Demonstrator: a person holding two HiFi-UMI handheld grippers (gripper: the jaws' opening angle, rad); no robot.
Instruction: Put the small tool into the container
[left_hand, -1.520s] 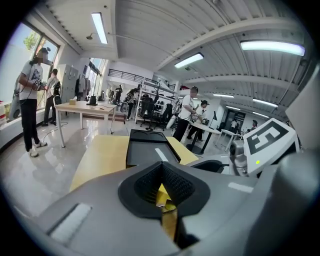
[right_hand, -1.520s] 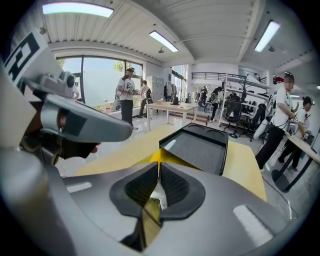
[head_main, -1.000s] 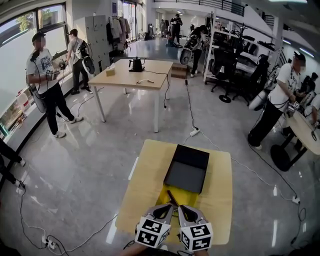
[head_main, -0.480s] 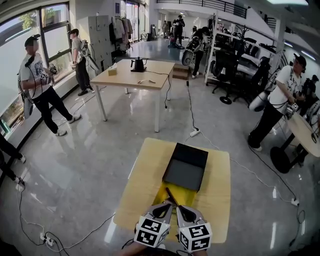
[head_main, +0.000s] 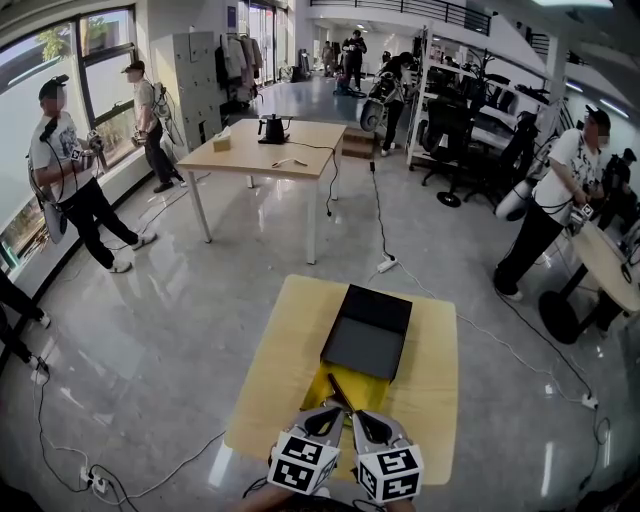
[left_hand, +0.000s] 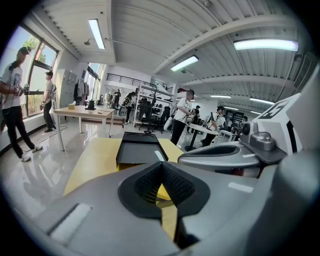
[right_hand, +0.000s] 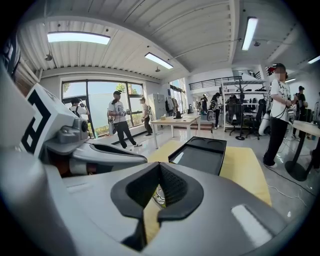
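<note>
small tool (head_main: 340, 392) just short of container (head_main: 366, 335), axis toward it, midway between left tongs (left_hand: 160, 166) and right tongs (right_hand: 159, 165); both closed, empty.

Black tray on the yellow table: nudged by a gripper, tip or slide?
Probably slides: the black tray on the yellow table is wide and shallow, so tipping looks unlikely. Its thin walls suggest it is light for its size, so a small push may shift it.

Bright ceiling strips (left_hand: 265, 45) and window daylight (glare on floor (head_main: 190, 300)); fisheye edges, near tongs blurred.
</note>
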